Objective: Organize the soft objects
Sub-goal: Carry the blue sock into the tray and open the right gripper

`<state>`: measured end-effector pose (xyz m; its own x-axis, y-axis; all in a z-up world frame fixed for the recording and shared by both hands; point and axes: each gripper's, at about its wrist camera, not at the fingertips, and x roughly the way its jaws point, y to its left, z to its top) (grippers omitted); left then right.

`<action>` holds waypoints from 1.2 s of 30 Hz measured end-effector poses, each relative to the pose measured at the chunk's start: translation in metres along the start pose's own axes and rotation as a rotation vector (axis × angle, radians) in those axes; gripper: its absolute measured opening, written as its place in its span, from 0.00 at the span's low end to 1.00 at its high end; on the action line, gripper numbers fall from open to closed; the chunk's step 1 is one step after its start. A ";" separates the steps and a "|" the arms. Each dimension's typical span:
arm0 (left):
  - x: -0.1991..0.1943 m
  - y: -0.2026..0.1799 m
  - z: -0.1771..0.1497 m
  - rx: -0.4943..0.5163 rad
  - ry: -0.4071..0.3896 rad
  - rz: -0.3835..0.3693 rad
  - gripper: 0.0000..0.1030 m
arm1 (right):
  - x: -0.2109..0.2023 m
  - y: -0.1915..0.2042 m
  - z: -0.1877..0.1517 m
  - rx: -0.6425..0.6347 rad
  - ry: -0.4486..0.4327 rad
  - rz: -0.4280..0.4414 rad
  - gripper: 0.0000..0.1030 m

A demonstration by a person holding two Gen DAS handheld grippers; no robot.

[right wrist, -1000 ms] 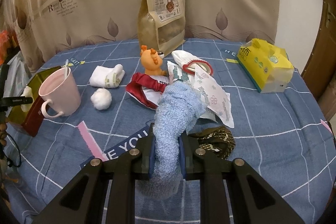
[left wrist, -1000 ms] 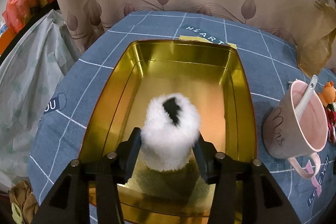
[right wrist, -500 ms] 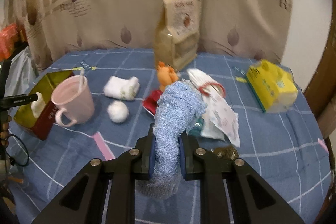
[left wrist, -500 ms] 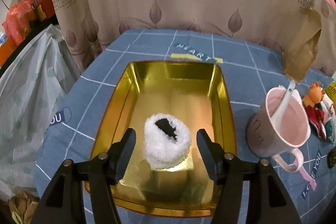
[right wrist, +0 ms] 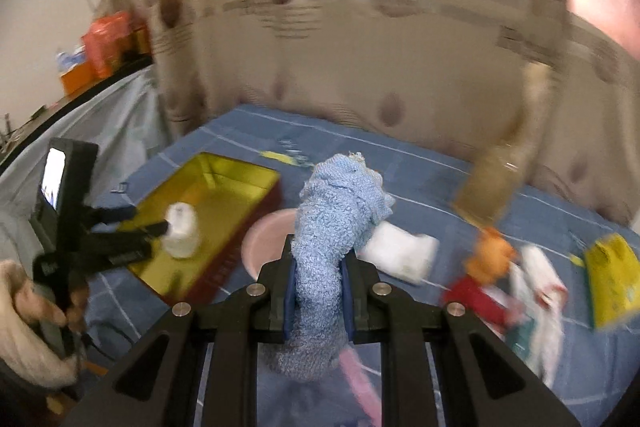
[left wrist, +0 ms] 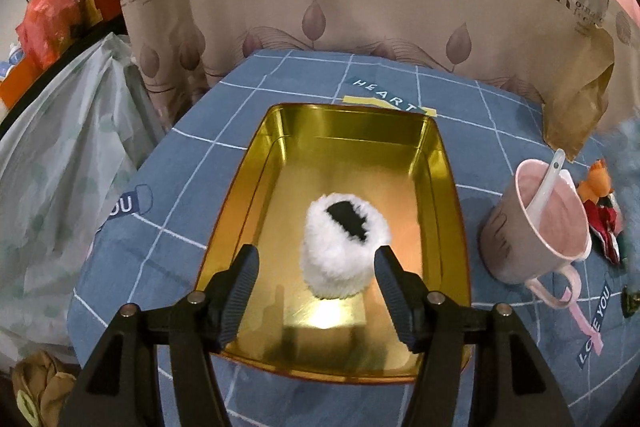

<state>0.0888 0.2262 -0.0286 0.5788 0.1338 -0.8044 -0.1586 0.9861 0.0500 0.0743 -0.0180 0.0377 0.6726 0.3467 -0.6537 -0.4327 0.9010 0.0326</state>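
- My left gripper stands spread wide over the gold tin, its jaws having just been opening; the white fluffy roll sits between the pads but free of them, upright on the tin floor in the lower middle of the left wrist view. I judge it is let go there because the tin is where the soft things are being gathered.
- My right gripper is pressed together on the blue terry sock, pinching it near the middle so the upper end stands above the jaws and the lower end hangs below, at the lower centre of the right wrist view. Holding it mid-length keeps both ends off the cloth while I carry it.
- In that blurred view the tin lies at centre left, with my left gripper and my hand at the left edge, so the sock looks bound for the tin next.
- A white folded sock lies right of centre on the blue checked tablecloth, not yet collected.
- The pink mug with a white spoon stands just right of the tin, close enough to bump.
- Writing: the curtain reads "Romantic feeling" and "love"; the cloth reads "HEART", "YOU" and "LOVE YOU". The mug's script is too small to read.
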 end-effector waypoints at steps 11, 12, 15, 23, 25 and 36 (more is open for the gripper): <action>-0.002 0.020 0.001 -0.044 -0.003 0.002 0.60 | 0.085 0.074 0.046 -0.073 0.088 0.145 0.16; -0.002 0.022 0.002 -0.047 -0.004 -0.001 0.60 | 0.093 0.080 0.048 -0.083 0.099 0.147 0.16; -0.003 0.025 0.003 -0.057 -0.005 -0.007 0.60 | 0.115 0.093 0.053 -0.112 0.130 0.139 0.16; -0.003 0.030 0.005 -0.075 -0.007 -0.011 0.60 | 0.163 0.102 0.051 -0.124 0.223 0.134 0.21; -0.002 0.031 0.005 -0.076 -0.004 -0.010 0.60 | 0.170 0.102 0.049 -0.116 0.236 0.140 0.22; -0.004 0.032 0.005 -0.080 -0.009 -0.009 0.60 | 0.158 0.106 0.055 -0.121 0.165 0.136 0.59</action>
<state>0.0852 0.2572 -0.0211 0.5876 0.1265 -0.7992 -0.2165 0.9763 -0.0046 0.1677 0.1467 -0.0209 0.5001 0.4066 -0.7646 -0.5883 0.8074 0.0447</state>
